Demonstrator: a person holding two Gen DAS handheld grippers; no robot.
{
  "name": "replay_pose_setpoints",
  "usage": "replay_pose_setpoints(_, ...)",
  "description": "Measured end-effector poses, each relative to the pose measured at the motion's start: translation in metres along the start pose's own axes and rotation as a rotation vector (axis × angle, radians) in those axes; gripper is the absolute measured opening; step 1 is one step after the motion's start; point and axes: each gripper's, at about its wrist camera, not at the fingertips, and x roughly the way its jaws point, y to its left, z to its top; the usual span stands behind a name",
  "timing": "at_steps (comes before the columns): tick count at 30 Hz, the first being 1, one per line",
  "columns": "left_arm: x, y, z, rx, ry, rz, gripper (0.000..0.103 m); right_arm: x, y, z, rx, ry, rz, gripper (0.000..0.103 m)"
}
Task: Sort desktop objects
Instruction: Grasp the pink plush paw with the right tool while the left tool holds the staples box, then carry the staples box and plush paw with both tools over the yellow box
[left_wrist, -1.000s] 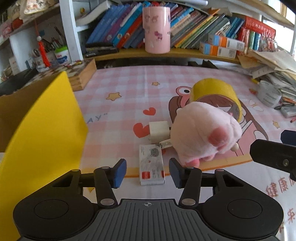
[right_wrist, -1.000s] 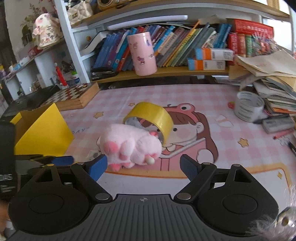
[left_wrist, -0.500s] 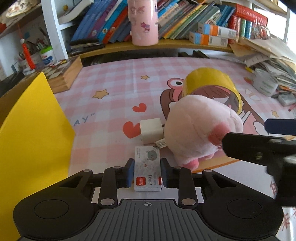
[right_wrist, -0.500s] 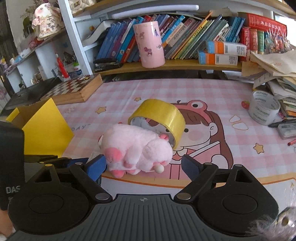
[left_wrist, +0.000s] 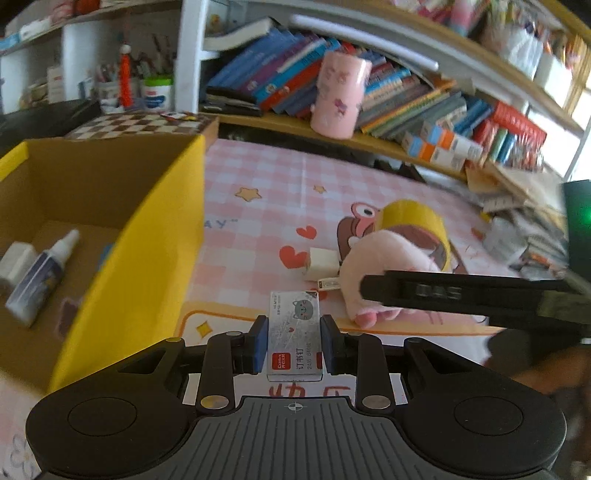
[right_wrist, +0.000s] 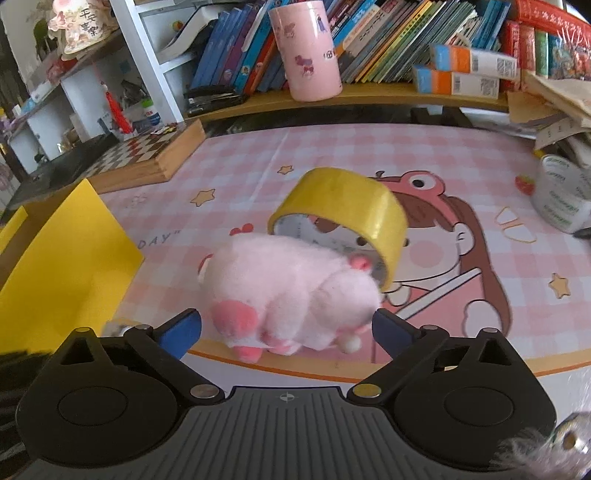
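Pink desk mat (right_wrist: 369, 147): one plush paw (right_wrist: 291, 295), one tape roll (right_wrist: 343, 206), one staple box (left_wrist: 294, 332).

In the left wrist view the pink plush toy (left_wrist: 384, 266) is partly covered by the dark bar of the right hand-held gripper (left_wrist: 461, 295), which runs off the right edge. The yellow tape roll (left_wrist: 413, 218) stands half hidden behind the toy. The small white block (left_wrist: 321, 264) is soft and unreadable. The yellow box (left_wrist: 147, 258) is cut by the left edge, and the bottle (left_wrist: 40, 273) inside it is blurred. In the right wrist view the plush's near side (right_wrist: 291, 291) is smeared, and a fuzzy thing (right_wrist: 535, 454) at the lower right corner cannot be identified.
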Motion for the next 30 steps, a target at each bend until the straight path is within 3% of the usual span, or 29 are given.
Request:
replay_pose_setpoints(10,-0.039,0.008,-0.013,-0.081,-0.028,-0.003,0.028,0.023,-0.007,0.001,0.121,0.051,-0.021,0.102)
replay_pose_setpoints(16,-0.058,0.008,-0.009,-0.075,-0.077,-0.004,0.028,0.018,-0.003,0.001,0.091,0.032,-0.015,0.087)
replay_pose_setpoints(30,-0.065,0.001,-0.009,-0.054,-0.114,-0.062,0.028,-0.045,0.008,-0.029,-0.017,-0.023,0.015,0.085)
